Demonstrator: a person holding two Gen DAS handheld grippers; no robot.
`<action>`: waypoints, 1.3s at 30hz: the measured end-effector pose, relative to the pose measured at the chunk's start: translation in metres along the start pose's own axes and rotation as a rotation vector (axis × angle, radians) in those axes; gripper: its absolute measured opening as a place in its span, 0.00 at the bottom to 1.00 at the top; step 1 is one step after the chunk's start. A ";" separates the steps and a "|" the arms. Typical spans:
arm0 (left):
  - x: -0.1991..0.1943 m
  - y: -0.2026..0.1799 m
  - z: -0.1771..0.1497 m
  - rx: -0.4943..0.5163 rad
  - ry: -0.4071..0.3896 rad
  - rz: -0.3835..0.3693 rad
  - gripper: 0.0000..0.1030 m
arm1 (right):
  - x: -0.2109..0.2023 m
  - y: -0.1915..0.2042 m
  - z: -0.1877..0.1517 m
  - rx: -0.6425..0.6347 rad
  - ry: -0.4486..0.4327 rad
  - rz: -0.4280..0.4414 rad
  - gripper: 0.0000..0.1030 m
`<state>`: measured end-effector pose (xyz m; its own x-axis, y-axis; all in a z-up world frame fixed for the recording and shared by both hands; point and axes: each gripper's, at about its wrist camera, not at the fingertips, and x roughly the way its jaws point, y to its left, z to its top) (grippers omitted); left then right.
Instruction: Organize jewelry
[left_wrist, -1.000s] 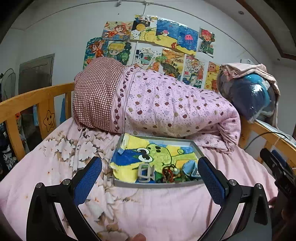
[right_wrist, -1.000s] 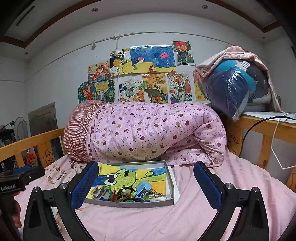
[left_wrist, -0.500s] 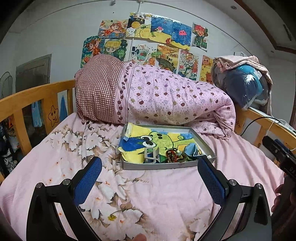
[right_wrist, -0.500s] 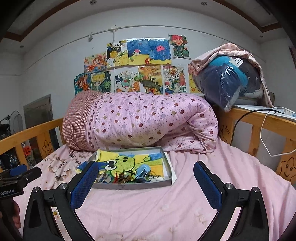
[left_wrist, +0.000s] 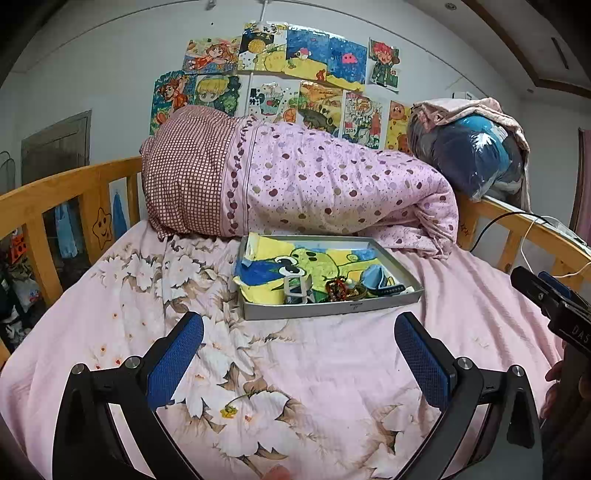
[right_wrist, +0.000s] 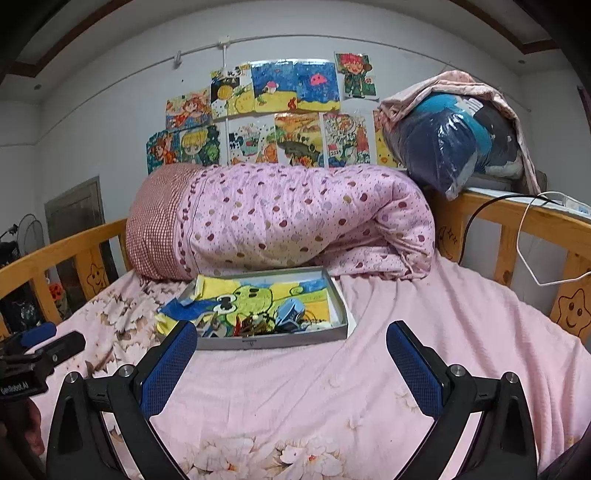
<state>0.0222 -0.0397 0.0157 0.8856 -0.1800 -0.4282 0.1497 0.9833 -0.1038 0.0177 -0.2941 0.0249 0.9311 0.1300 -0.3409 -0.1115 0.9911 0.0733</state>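
Grey tray (left_wrist: 332, 309) sits on the bed (left_wrist: 332, 369), its far edge just beside the rolled quilt (left_wrist: 314, 184). A cartoon frog drawing (left_wrist: 295, 262) lines the tray bottom; its left edge curls up over the tray's left wall.

Tray contents, all bunched along the near wall:
- clear plastic clip (left_wrist: 295, 290), toward the left end
- tangle of red and dark beads (left_wrist: 338, 288), right of the clip
- blue ring box (left_wrist: 373, 277), lid ajar, right of the beads
- dark band (left_wrist: 388, 290) in the near right corner, just in front of the box

Far half of the tray holds only the drawing.

In the right wrist view the same tray (right_wrist: 288, 339) shows the beads (right_wrist: 255, 325) mid-row and the box (right_wrist: 290, 312) to their right; items at the left end are partly hidden behind the fingers, and I cannot tell them apart.

Left gripper (left_wrist: 299, 350): fingers spread wide, nothing between them, hovering over the bed short of the tray's near wall. Right gripper (right_wrist: 291, 350): fingers likewise apart and holding nothing, close to the tray's near wall, the left finger (right_wrist: 170, 365) overlapping the tray's near left corner in view.

Behind the quilt, drawings (left_wrist: 280, 74) hang on the wall.
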 end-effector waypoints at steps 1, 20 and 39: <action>0.001 0.001 -0.001 -0.006 0.003 -0.002 0.98 | 0.002 0.000 -0.002 -0.003 0.008 0.003 1.00; 0.007 0.001 -0.005 -0.012 0.025 -0.001 0.98 | 0.011 0.001 -0.011 -0.003 0.044 0.018 1.00; 0.007 0.002 -0.005 -0.011 0.025 -0.003 0.98 | 0.011 0.003 -0.012 -0.003 0.048 0.017 1.00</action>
<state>0.0267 -0.0393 0.0079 0.8740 -0.1833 -0.4500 0.1469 0.9825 -0.1149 0.0239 -0.2893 0.0102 0.9112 0.1484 -0.3842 -0.1285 0.9887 0.0772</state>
